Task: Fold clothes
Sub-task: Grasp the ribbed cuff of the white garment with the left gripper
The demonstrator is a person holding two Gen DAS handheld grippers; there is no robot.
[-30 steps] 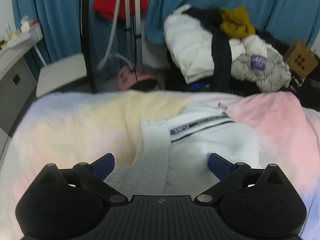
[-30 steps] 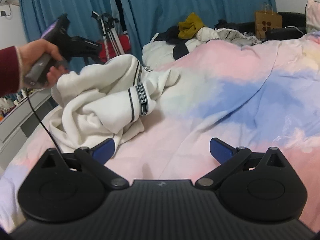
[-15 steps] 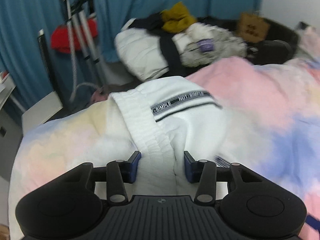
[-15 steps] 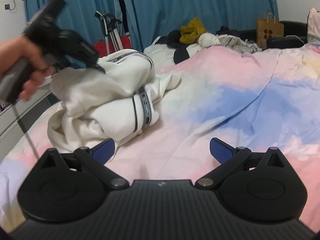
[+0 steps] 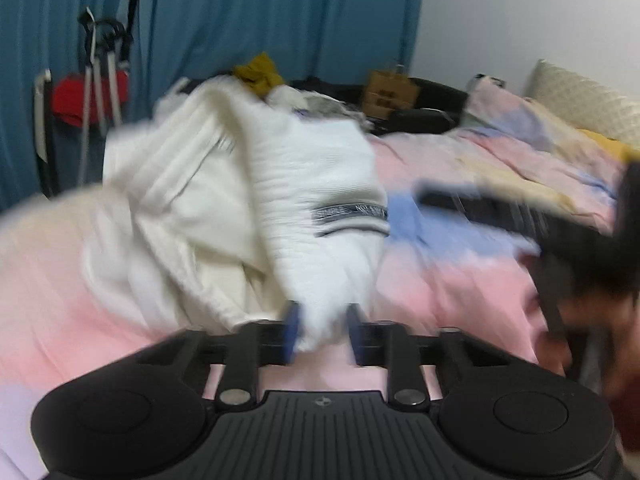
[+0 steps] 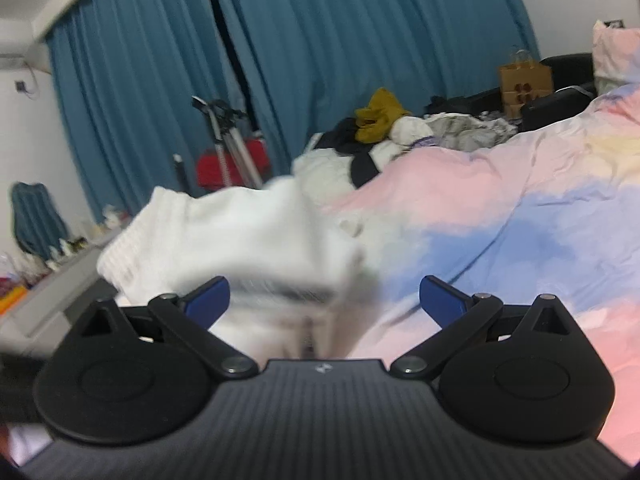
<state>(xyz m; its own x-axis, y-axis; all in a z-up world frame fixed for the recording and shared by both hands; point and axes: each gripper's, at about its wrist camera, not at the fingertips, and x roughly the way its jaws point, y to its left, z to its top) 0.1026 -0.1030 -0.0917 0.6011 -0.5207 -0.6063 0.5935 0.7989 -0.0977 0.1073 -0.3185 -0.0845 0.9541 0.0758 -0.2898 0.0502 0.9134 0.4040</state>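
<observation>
Left gripper has just been closing, and its blue pads now pinch a bunch of the white garment, which rises straight ahead of the fingers in a blurred, crumpled heap over the pastel duvet. A dark band with lettering crosses the fabric just beyond the pinch, slightly to the right. Off to the right of this gripper, a dark blurred shape cuts across the bed; what it is cannot be told with certainty.

Right gripper stands wide open with nothing pressed between its pads. The white garment hangs blurred just ahead and to the left of its fingers, near the left pad, with part of the cloth reaching into the gap; contact cannot be judged through the blur.

Far ahead of both grippers, a brown paper bag stands near the teal curtains; its contents are hidden. A pile of loose clothes lies to its left.
</observation>
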